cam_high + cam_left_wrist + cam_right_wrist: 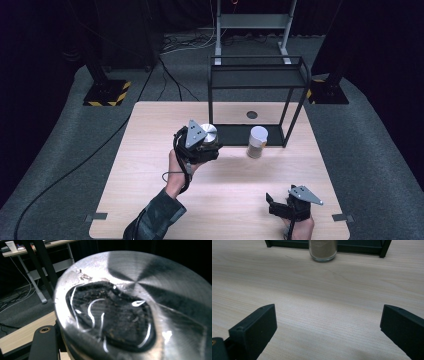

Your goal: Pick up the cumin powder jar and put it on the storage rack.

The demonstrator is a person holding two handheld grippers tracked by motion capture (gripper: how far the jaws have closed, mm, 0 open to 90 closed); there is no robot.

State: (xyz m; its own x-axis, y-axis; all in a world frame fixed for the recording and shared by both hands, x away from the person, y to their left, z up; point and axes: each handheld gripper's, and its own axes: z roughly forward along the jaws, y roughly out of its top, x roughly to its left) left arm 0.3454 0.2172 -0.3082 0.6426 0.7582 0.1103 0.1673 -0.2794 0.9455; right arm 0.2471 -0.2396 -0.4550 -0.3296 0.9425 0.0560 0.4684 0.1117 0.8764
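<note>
My left gripper [209, 143] is held above the table's middle left, shut on a round jar with a shiny metal lid [208, 131]. In the left gripper view that metal lid [150, 285] is very close, with a dark rough patch at its middle, and one black finger [42, 342] shows at the lower left. A second jar [257, 142] with a white lid and brownish powder stands upright on the table in front of the rack. In the right gripper view this powder jar [322, 250] is far ahead. My right gripper [280, 205] [328, 332] rests low near the table's front right, open.
A black metal two-level rack [260, 86] stands on the far half of the wooden table [150, 190]. A small round hole [252, 114] lies in the tabletop under the rack. Cables and stands sit on the grey floor beyond.
</note>
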